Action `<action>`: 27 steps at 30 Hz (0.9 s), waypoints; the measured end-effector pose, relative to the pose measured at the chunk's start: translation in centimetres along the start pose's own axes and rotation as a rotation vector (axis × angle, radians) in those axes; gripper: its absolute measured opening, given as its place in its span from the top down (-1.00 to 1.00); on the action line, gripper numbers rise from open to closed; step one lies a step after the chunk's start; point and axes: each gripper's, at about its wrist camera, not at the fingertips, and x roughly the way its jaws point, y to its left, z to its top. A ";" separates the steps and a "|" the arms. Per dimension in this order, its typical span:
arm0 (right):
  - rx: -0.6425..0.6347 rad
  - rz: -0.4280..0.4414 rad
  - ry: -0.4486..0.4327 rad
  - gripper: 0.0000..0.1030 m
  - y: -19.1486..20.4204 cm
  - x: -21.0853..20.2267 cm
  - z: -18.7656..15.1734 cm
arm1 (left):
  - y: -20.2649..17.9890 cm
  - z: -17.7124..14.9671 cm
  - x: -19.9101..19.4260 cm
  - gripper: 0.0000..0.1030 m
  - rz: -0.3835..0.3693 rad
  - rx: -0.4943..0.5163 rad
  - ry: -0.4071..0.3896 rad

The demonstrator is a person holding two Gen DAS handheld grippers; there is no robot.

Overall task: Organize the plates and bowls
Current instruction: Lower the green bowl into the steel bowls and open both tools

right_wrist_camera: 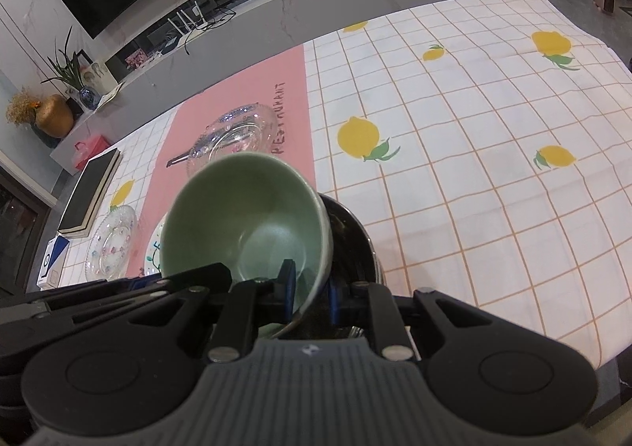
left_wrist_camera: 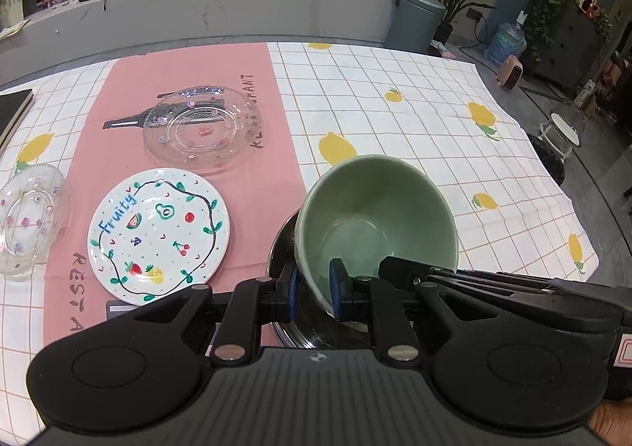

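Note:
A pale green bowl (left_wrist_camera: 375,209) hangs tilted over a steel bowl (left_wrist_camera: 281,248) that stands on the table. My left gripper (left_wrist_camera: 315,288) is shut on the green bowl's near left rim, and its blue pads (left_wrist_camera: 293,288) pinch the wall. My right gripper (right_wrist_camera: 310,294) is shut on the opposite rim of the green bowl (right_wrist_camera: 245,209), with the steel bowl (right_wrist_camera: 355,244) dark beneath it. In each wrist view the other gripper's black arm reaches in from the side.
On the pink mat (left_wrist_camera: 118,90) lie a white "Fruity" plate (left_wrist_camera: 158,235) and a clear glass plate (left_wrist_camera: 203,128). A small glass dish (left_wrist_camera: 27,217) sits at the left, beyond it a black book (left_wrist_camera: 12,110). The lemon-print tablecloth (right_wrist_camera: 474,169) stretches right.

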 end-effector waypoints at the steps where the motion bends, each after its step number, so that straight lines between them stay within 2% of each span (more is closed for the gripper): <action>1: 0.000 -0.001 0.000 0.70 0.0 0.0 -0.1 | -0.1 0.0 0.0 0.65 0.000 0.004 0.001; 15: -0.027 -0.015 0.031 0.69 0.2 0.3 -0.7 | 0.0 -0.7 0.2 0.67 -0.003 0.014 0.035; 27: -0.013 -0.002 0.042 0.65 -0.2 0.6 -0.5 | 1.3 -0.2 0.4 0.55 -0.071 -0.078 0.066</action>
